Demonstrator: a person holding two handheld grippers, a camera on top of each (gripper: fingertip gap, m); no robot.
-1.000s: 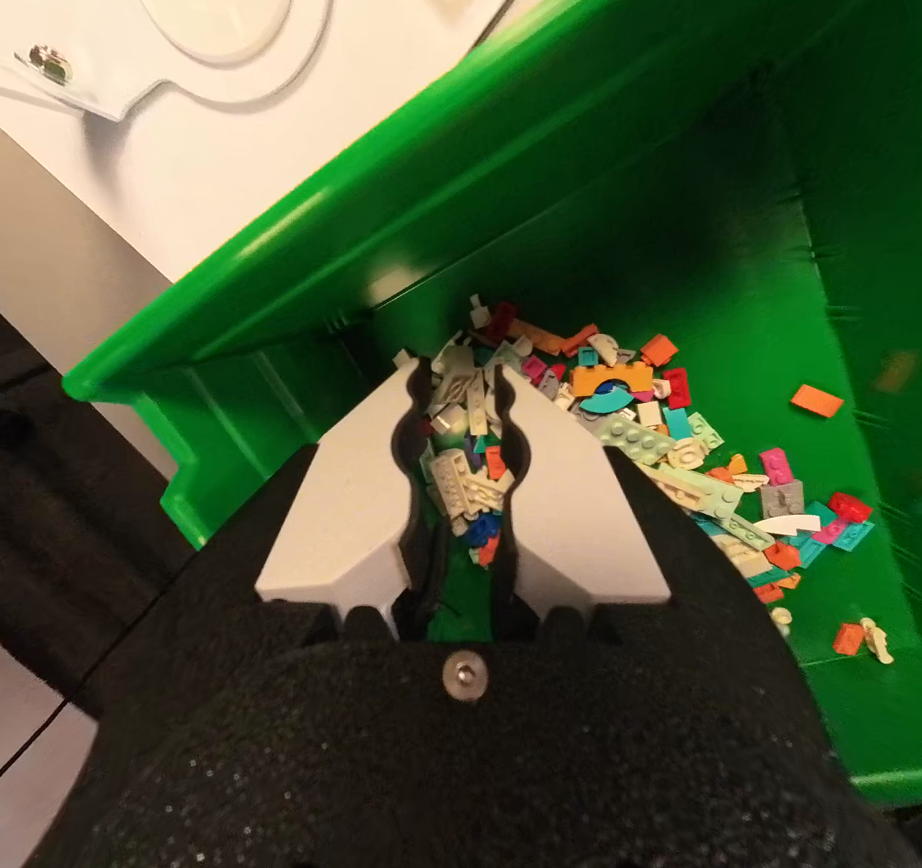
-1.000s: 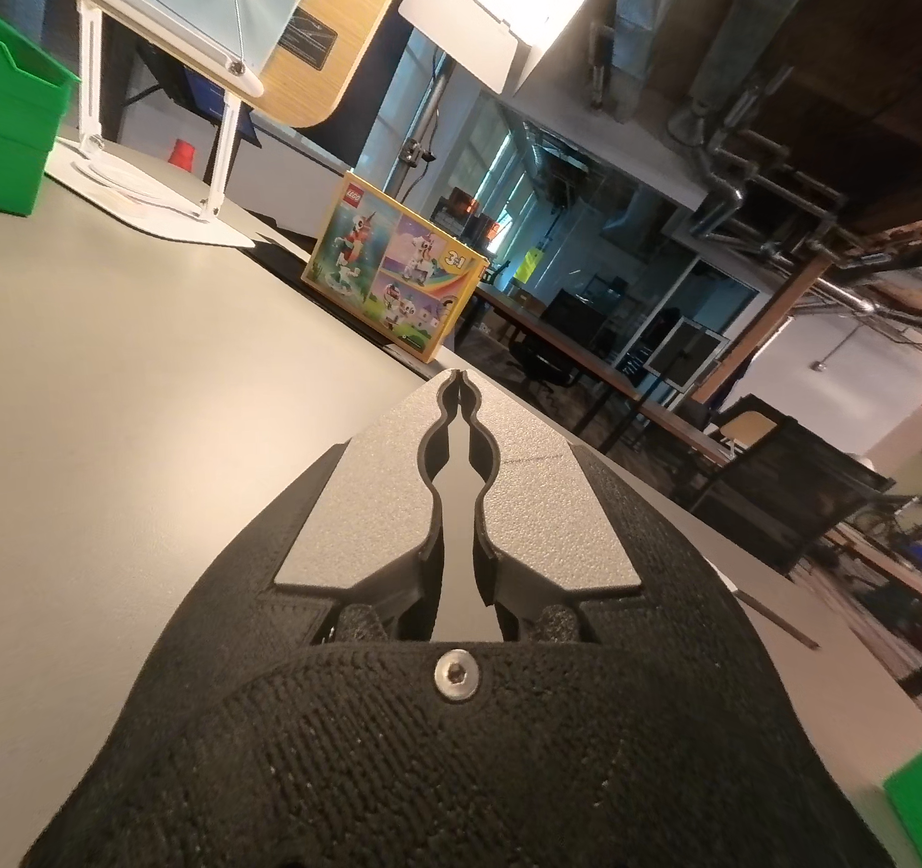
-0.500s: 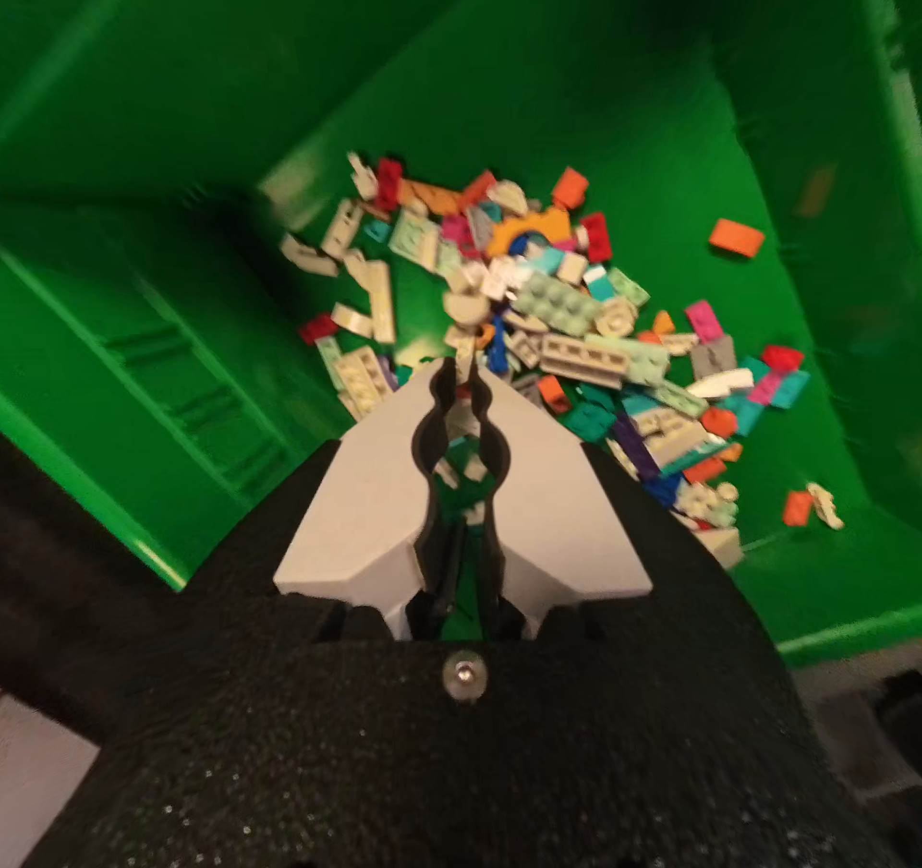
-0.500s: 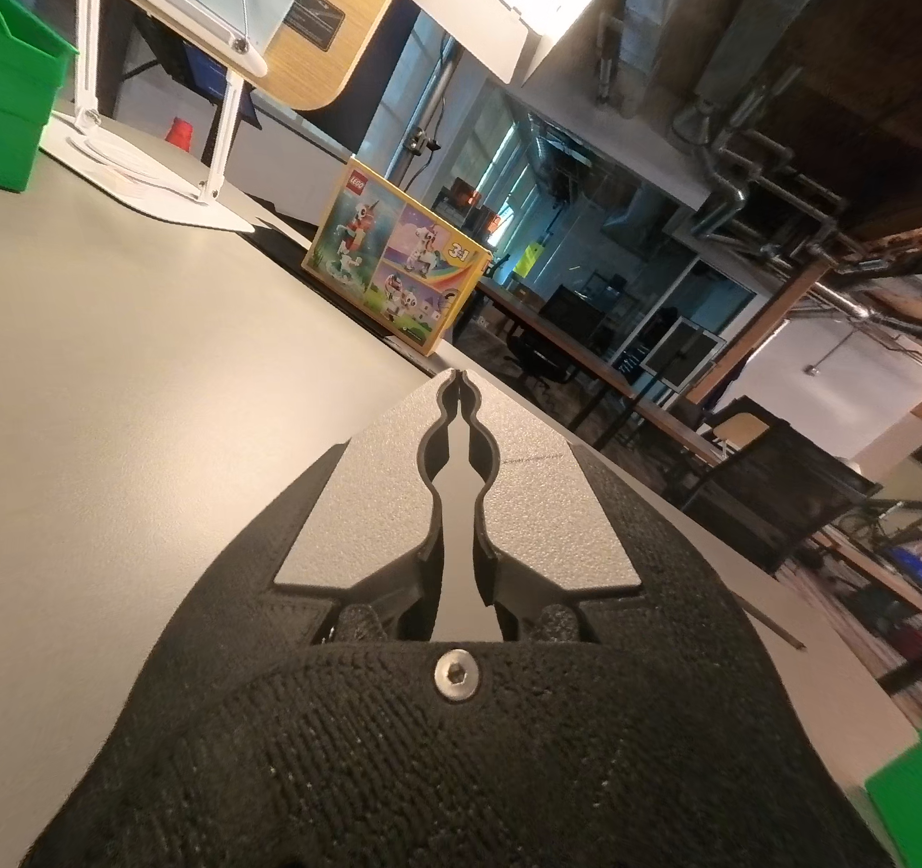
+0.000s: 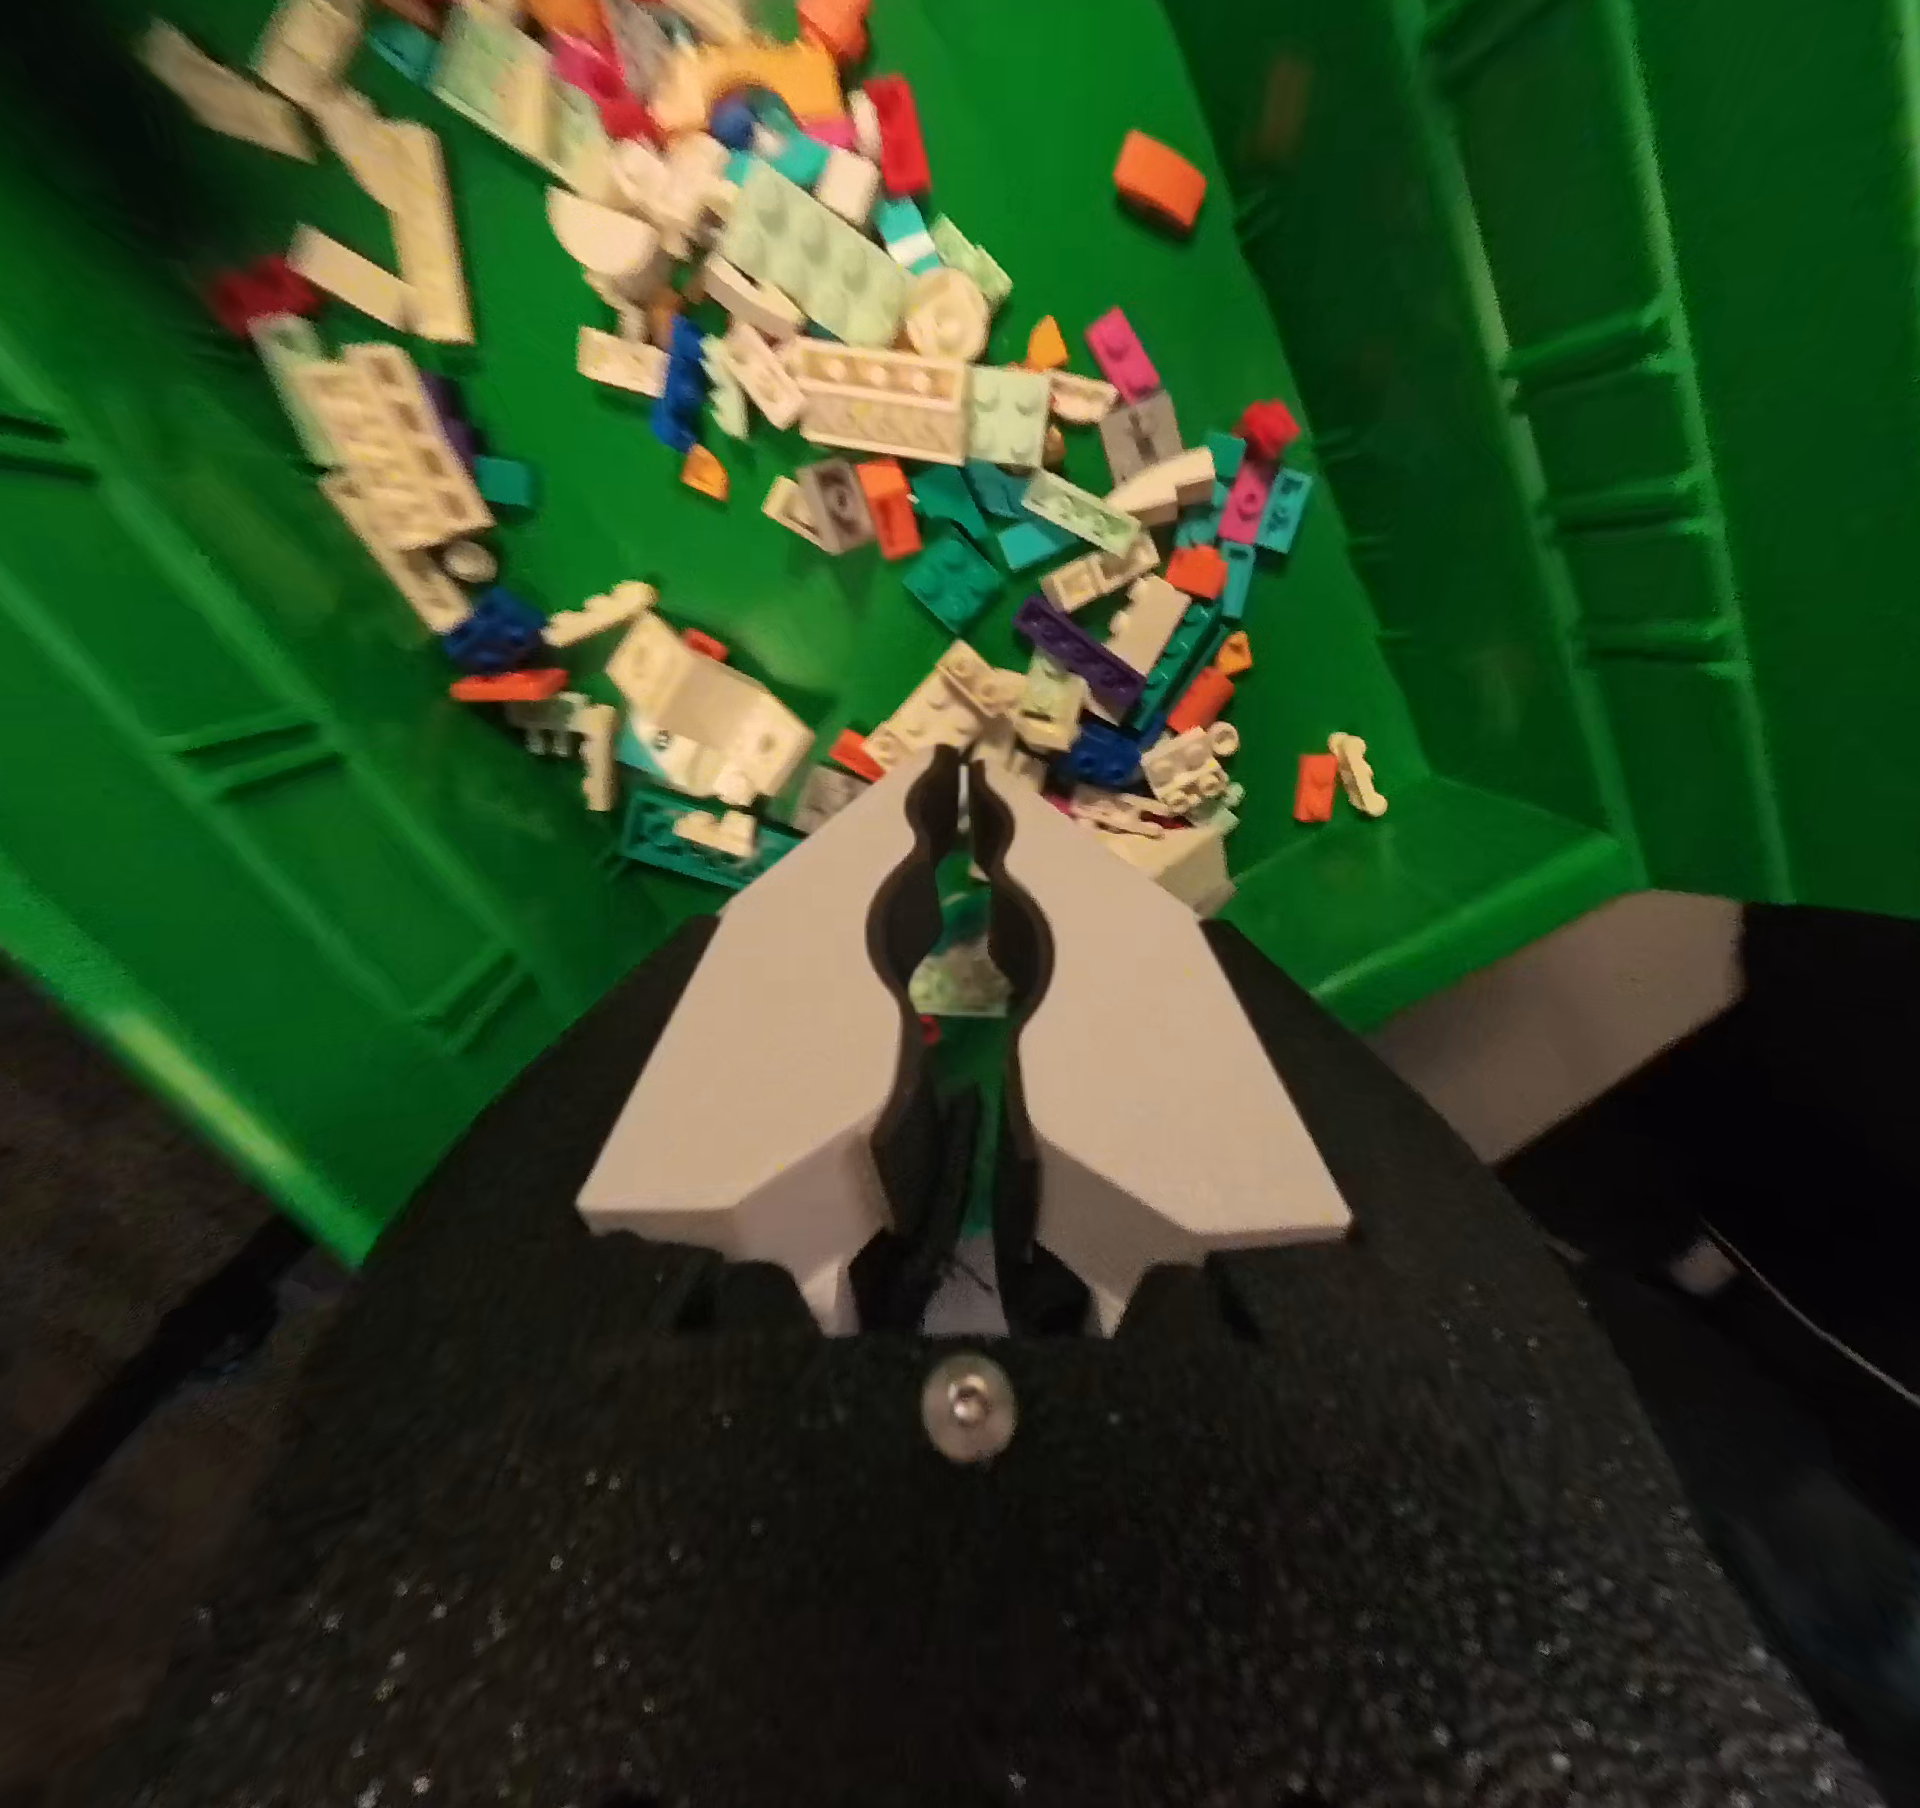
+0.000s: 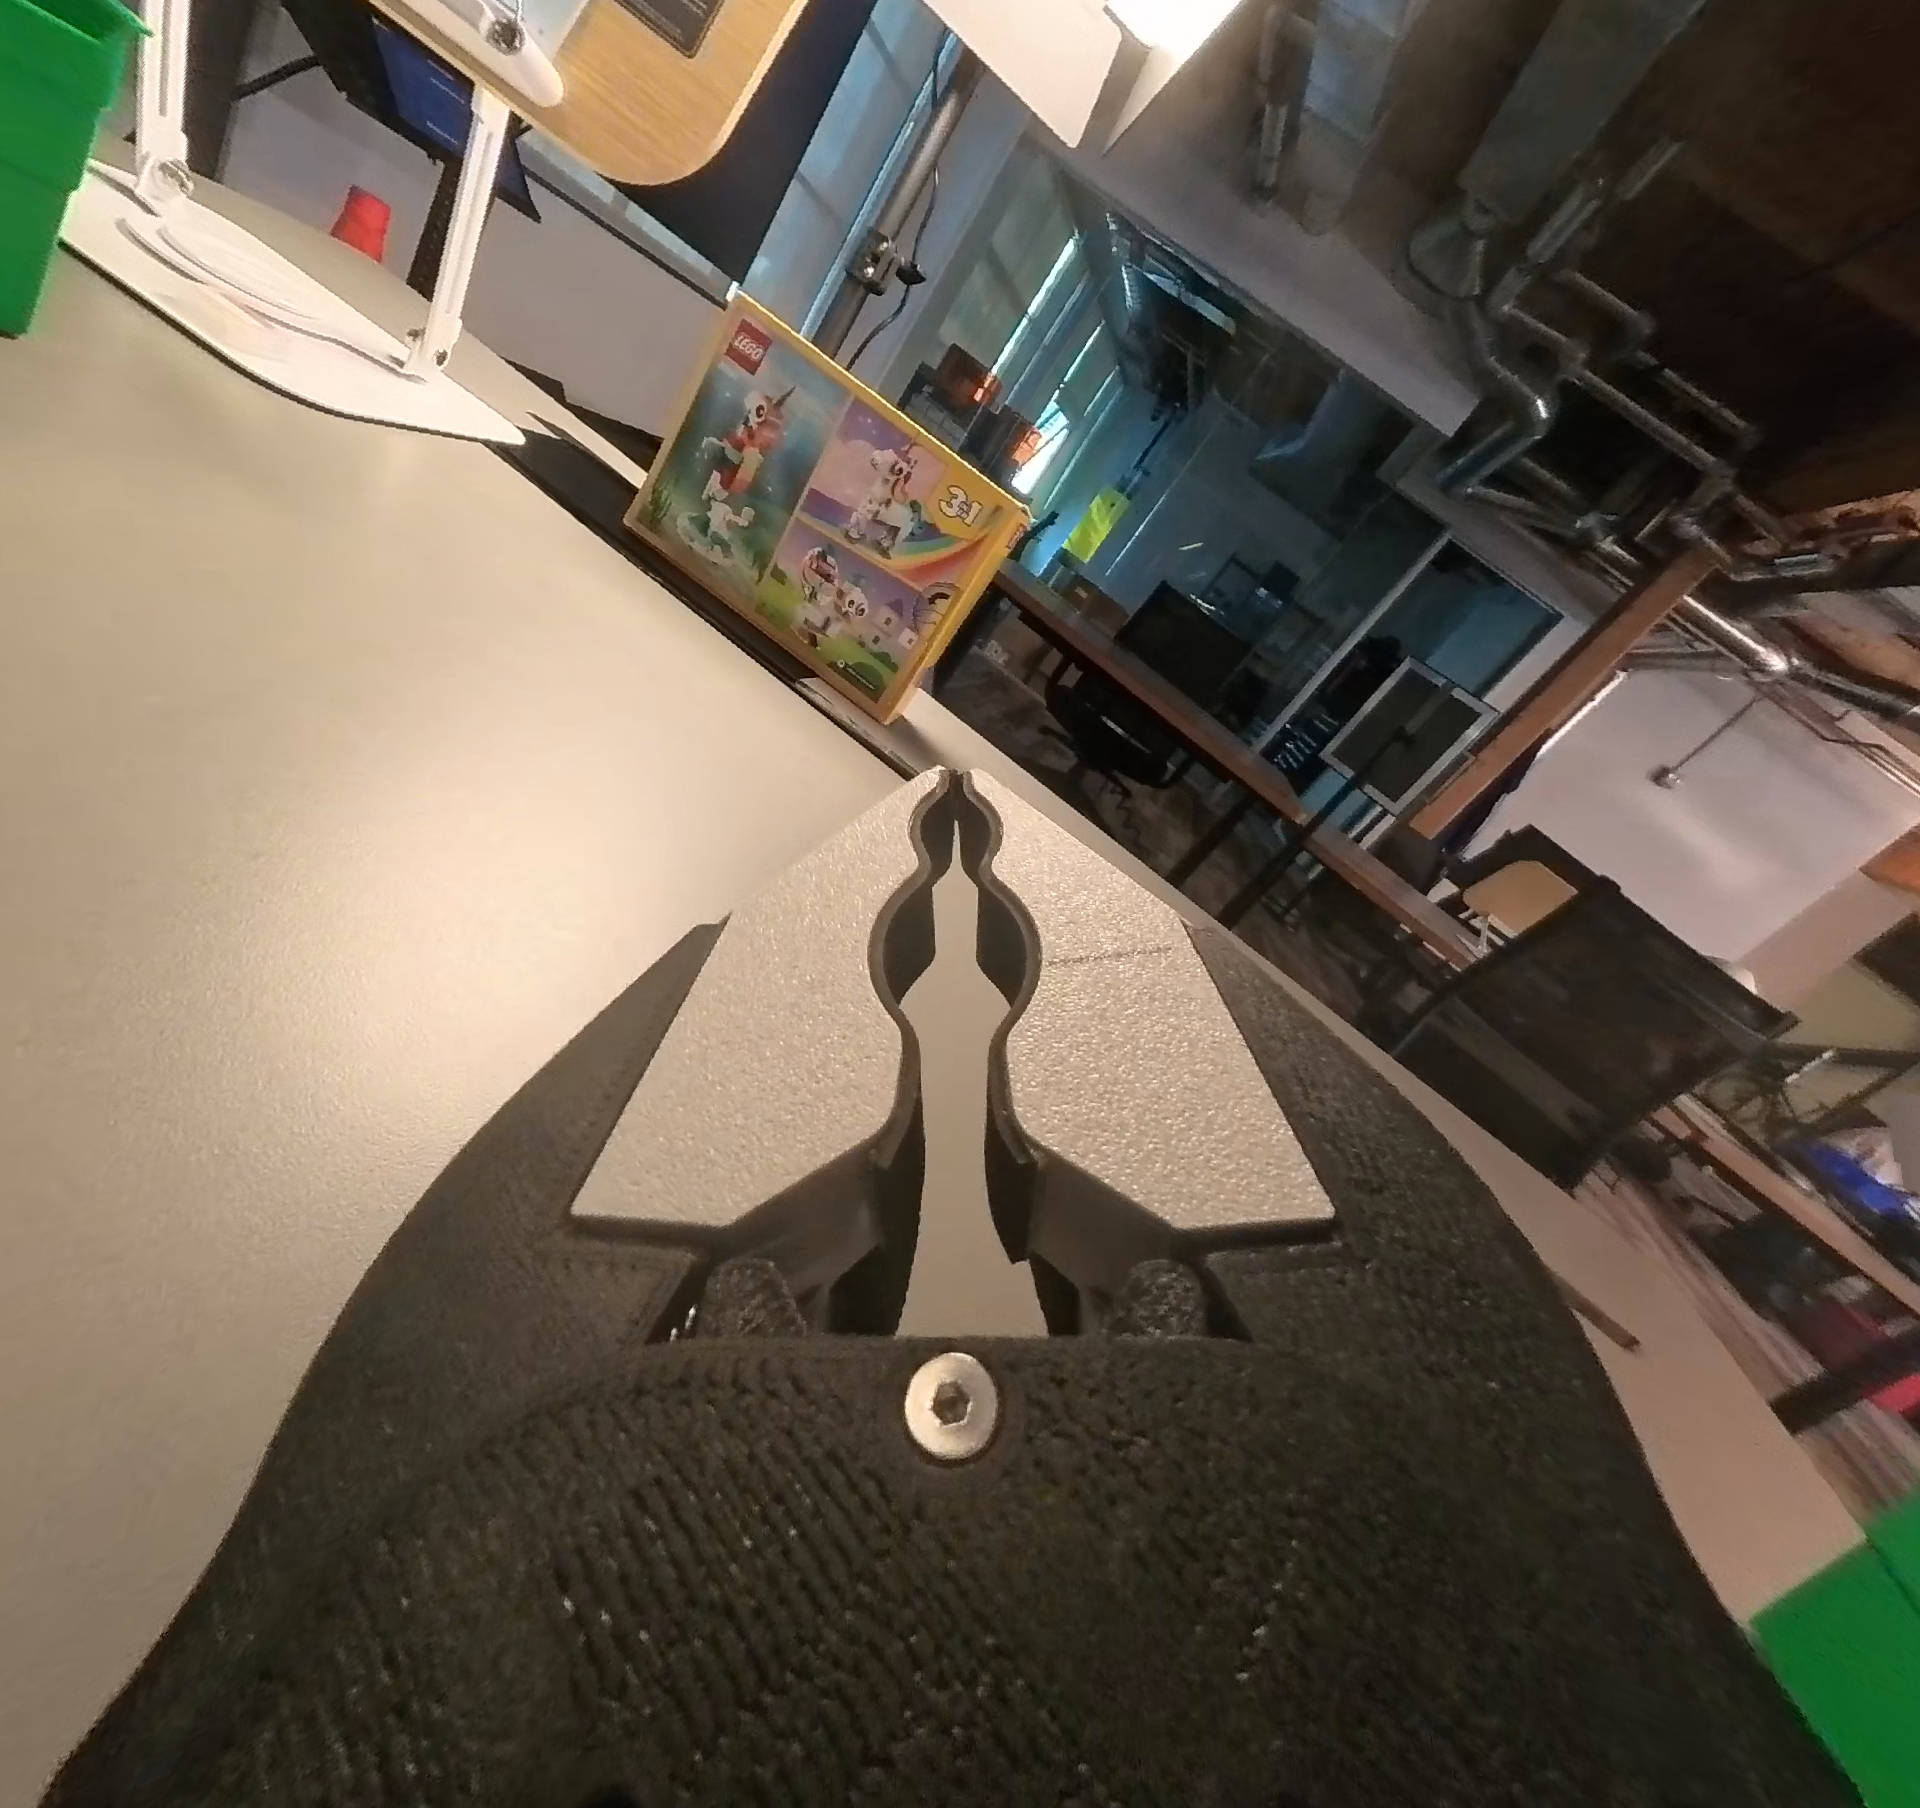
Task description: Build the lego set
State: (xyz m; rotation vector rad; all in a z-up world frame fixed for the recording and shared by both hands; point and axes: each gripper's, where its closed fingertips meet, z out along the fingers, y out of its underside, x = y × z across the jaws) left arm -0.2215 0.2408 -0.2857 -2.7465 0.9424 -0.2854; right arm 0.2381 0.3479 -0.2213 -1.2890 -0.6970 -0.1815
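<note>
A green bin holds a pile of loose lego pieces in white, mint, teal, orange, pink and blue. My left gripper is over the near edge of the pile. Its jaws are nearly together on a thin white lego piece, seen edge-on at the tips; the picture is blurred. My right gripper is shut and empty, low over the grey table. The yellow lego box stands upright at the table's far edge, beyond its tips.
In the right wrist view a green bin is at the far left, with a white stand on a white base next to it. Another green edge shows at the lower right. A red cup sits far back. My hands' fingertips stand some 50 cm from each other.
My left gripper closed from open to nearly shut in the pile, and the view swung from the bin wall over the pieces. The right gripper stayed shut and shifted only slightly.
</note>
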